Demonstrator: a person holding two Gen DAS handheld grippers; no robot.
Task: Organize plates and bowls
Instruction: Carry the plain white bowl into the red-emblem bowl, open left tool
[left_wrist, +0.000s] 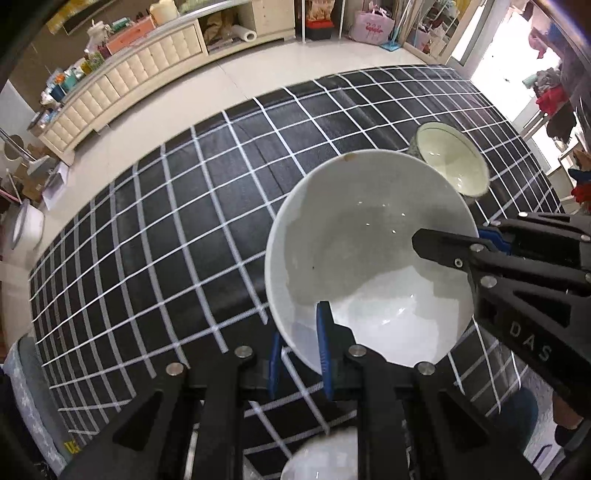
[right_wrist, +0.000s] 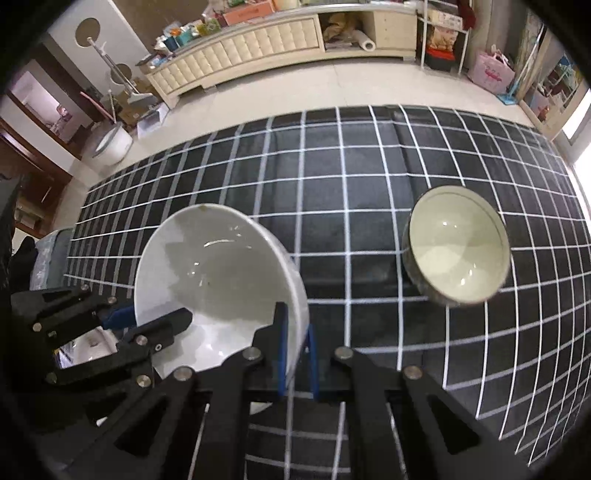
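Fingers on both grippers are pinched down on the same white bowl (left_wrist: 369, 266), each with one blue pad inside the rim and one outside. On the left gripper (left_wrist: 301, 350) the gap is only as wide as the bowl wall, and it has the near edge of the rim. The right gripper (right_wrist: 297, 354) is closed to about the same width on the rim's right-hand side, and in the left view you can see its black finger reaching into the bowl from the right.

My guess on the double grip: the bowl is big and smooth, so one pinch on a thin rim would let it swing. Two pinches at different spots on the rim keep it from twisting. It's tilted, opening turned toward the cameras, and looks lifted off the tabletop (left_wrist: 166, 240), though I can't tell for sure if the bottom edge is still touching.

Past the fingers, a smaller greenish bowl (right_wrist: 458, 245) with a dark patterned outside sits on the black-and-white checked cloth, well apart from the right fingers and beyond them to the right. From the left view it peeks out just behind the white bowl's far rim. It also looks tipped.

Something else white and glossy, maybe a plate or another bowl (left_wrist: 321, 458), sits right under the left fingers, too cut off to identify. Probably that's the stack.
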